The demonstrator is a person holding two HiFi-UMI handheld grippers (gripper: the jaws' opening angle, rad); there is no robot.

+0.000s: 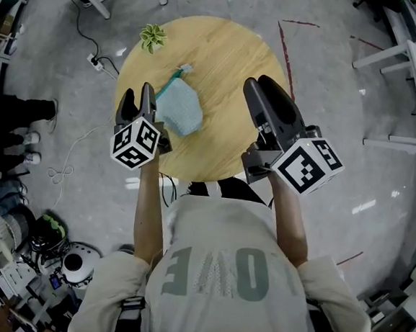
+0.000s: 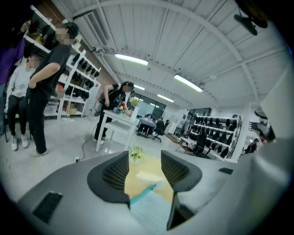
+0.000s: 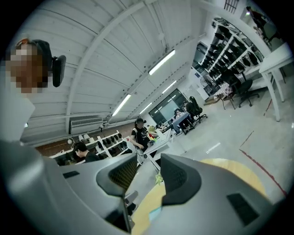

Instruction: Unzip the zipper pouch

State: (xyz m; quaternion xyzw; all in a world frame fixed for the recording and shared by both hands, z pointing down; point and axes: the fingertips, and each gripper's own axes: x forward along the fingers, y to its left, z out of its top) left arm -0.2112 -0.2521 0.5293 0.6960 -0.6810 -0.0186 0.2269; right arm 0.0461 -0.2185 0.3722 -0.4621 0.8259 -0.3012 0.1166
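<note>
Pale T-shirt with grey lettering (image 1: 220,271) on the rig wearer fills the bottom of the head view, both forearms reaching up from it to 12 o'clock.

Left gripper (image 1: 137,95) sits at the 8 o'clock edge of the round light-wood table (image 1: 225,55). In the left gripper view its (image 2: 144,167) jaws are spread wide with nothing pinched. The pouch shows low in the gap, pads clear of it.

Right gripper (image 1: 262,87) is at roughly 4 o'clock of the table, well apart from the pouch. The right gripper view has its (image 3: 142,176) jaws spread too, with only table edge and floor between them.

Light-blue fabric zipper pouch (image 1: 178,108) lies flat on the table, about 9 o'clock of centre, just beside the left gripper's tips. Its teal zipper strip (image 1: 172,80) points to 1 o'clock and ends in a small pale tab. Can't tell from here how far the zipper is open.

Small green potted plant (image 1: 153,37) sits at the 10 o'clock rim, apart from the pouch.
</note>
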